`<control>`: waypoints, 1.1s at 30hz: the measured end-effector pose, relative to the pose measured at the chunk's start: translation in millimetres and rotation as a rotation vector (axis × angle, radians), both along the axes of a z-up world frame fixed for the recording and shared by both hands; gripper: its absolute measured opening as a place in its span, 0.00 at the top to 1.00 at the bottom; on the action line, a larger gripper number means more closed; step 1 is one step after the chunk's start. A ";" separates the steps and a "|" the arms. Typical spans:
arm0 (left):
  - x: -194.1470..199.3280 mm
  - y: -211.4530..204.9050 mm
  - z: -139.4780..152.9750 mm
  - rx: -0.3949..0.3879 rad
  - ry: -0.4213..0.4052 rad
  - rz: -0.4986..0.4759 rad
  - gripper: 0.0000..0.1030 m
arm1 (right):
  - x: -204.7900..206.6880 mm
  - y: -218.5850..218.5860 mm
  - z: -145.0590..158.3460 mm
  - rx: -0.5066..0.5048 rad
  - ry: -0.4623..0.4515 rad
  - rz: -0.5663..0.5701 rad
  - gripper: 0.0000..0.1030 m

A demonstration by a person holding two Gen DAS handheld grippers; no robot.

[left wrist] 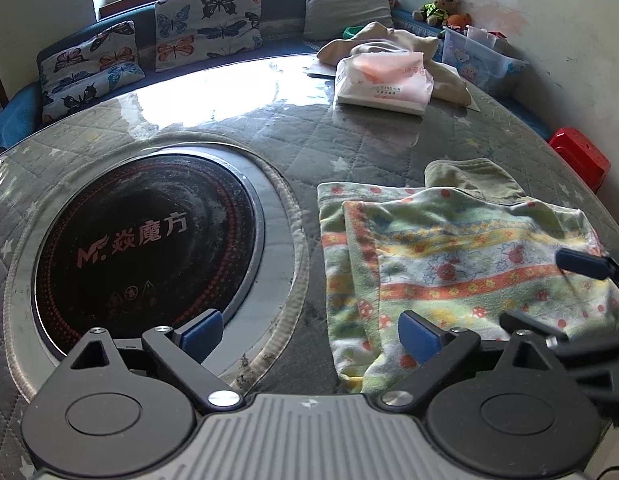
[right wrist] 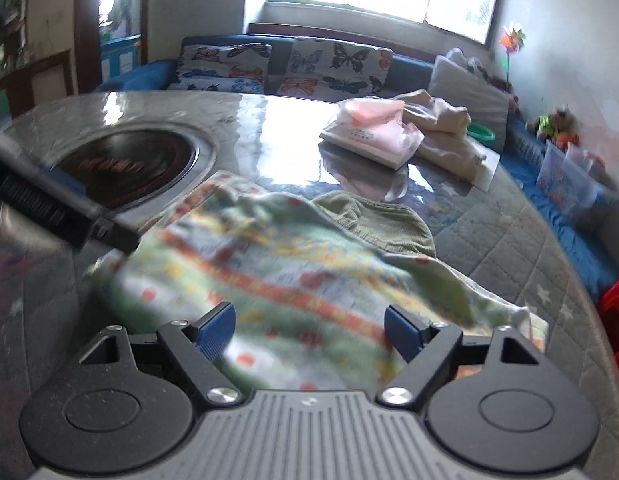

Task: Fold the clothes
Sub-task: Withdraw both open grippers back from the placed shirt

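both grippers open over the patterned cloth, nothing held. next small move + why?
Probably bring the left gripper right and down onto the near-left edge of the patterned cloth, then close. Its jaws stand open over the gap between the induction cooktop and the cloth, gripping nothing. The right gripper already hovers open over the cloth, which lies rumpled and partly doubled over.

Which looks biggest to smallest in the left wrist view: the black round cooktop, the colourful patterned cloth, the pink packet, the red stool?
1. and 2. Black cooktop and patterned cloth: about alike, both near the camera, so unsure.
3. Pink packet, farther away.
4. Red stool, partly cut off by the table edge.
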State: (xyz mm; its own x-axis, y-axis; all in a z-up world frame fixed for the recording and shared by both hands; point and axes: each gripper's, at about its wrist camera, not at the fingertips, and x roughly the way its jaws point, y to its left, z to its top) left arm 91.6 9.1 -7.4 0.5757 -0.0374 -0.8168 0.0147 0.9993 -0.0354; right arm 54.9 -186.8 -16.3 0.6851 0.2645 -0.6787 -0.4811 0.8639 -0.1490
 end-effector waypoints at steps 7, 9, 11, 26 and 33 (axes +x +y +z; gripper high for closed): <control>-4.9 -5.2 -0.7 -0.002 -0.003 -0.011 0.04 | -20.1 -1.7 2.5 0.021 -0.012 0.005 0.17; -6.7 -8.4 -1.9 0.000 -0.003 -0.020 0.04 | -20.8 -2.5 -1.9 0.033 0.011 -0.003 0.17; -8.6 -10.1 -3.6 0.005 -0.003 -0.028 0.04 | -25.3 -4.6 -1.3 0.051 0.002 -0.003 0.17; -8.0 -27.2 -13.9 0.033 0.009 -0.066 0.04 | -24.1 -51.7 -2.0 0.158 0.078 -0.116 0.17; -5.1 -22.0 -10.0 0.018 0.006 -0.053 0.04 | -11.5 -75.8 8.3 0.175 0.052 -0.178 0.17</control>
